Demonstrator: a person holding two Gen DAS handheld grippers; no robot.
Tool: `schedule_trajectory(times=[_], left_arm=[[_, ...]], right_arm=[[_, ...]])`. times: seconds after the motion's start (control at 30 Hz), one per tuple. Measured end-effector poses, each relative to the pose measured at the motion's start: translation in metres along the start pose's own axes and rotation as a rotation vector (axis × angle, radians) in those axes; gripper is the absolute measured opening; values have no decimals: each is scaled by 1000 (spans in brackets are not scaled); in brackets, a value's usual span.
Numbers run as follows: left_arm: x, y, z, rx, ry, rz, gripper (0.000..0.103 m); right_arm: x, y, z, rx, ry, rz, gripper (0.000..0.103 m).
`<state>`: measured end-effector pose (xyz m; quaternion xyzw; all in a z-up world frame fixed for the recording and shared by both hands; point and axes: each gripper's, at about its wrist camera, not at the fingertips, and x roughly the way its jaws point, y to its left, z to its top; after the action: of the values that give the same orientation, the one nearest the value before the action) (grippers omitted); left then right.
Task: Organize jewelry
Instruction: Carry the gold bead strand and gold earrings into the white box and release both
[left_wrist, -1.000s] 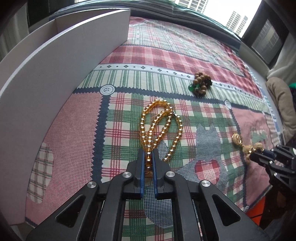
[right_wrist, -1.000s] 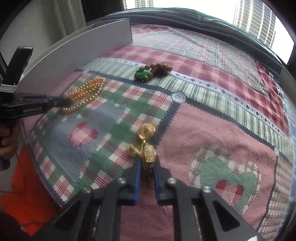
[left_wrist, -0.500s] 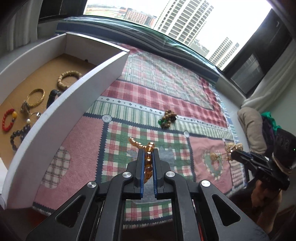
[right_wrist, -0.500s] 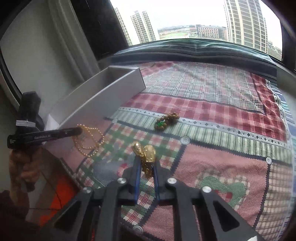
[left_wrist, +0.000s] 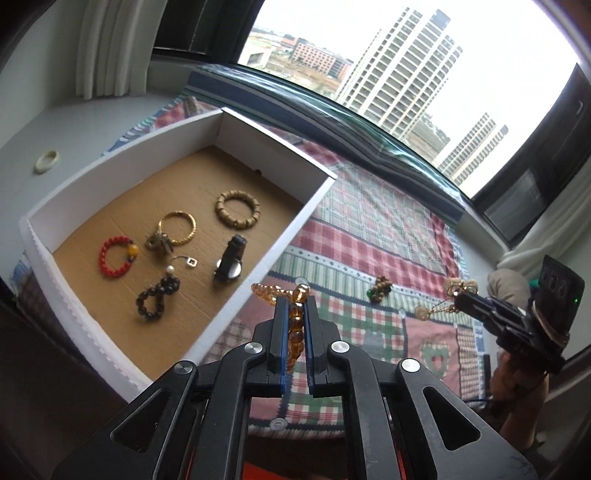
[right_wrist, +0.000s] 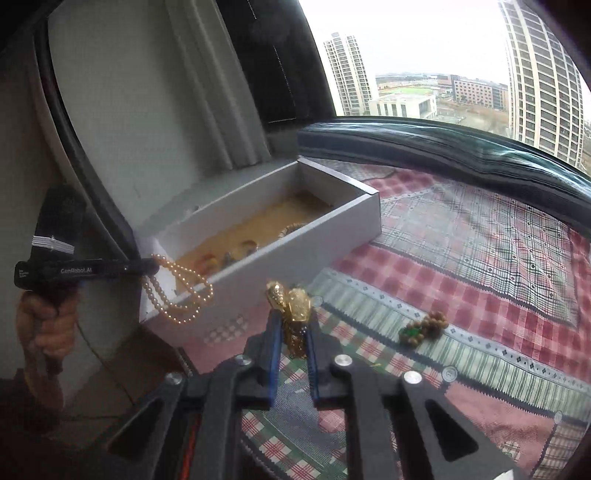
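Amber bead necklace (left_wrist: 295, 321) pinched between the pressed-together fingers of the left gripper (left_wrist: 294, 314), held in the air just beside the near wall of the white box (left_wrist: 288, 236); in the right wrist view its loops hang down in front of that wall. Gold pendant chain (right_wrist: 293, 314) clamped in the right gripper (right_wrist: 291, 328), raised above the patchwork cloth (right_wrist: 480, 266), further from the box.

Inside the box on the brown liner: red bead bracelet (left_wrist: 115, 256), gold bangle (left_wrist: 176, 228) with a cluster of charms, tan wooden bracelet (left_wrist: 237, 209), black watch (left_wrist: 231, 262), dark bead bracelet (left_wrist: 157, 295), small silver piece (left_wrist: 189, 261).

Progress, as I judge it: well along, six pieces or so boxed, two in hand not yet dropped in. One brown bead bracelet with a green stone (right_wrist: 423, 328) lies loose on the cloth. Pale ring (left_wrist: 46, 161) sits on the sill outside the box; can't tell if it counts.

Writing: "GenRobot.AI" in white on the left gripper's side, right wrist view. Smaller print beside it is unreadable.
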<state>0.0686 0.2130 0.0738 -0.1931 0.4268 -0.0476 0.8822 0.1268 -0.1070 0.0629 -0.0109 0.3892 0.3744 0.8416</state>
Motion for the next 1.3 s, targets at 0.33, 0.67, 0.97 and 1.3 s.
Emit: schedule_trajectory(times=[0.33, 0.67, 0.97, 1.3], left_arm=[[3, 82, 65, -66, -63, 163, 5], [90, 155, 116, -134, 30, 307, 5], [150, 182, 115, -127, 73, 437, 6], [132, 155, 105, -41, -40, 523, 67]], right_arm=[[84, 67, 99, -113, -1, 101, 12], [226, 99, 171, -138, 182, 85, 12], [346, 96, 186, -99, 381, -4, 13], [335, 93, 181, -77, 307, -22, 52]])
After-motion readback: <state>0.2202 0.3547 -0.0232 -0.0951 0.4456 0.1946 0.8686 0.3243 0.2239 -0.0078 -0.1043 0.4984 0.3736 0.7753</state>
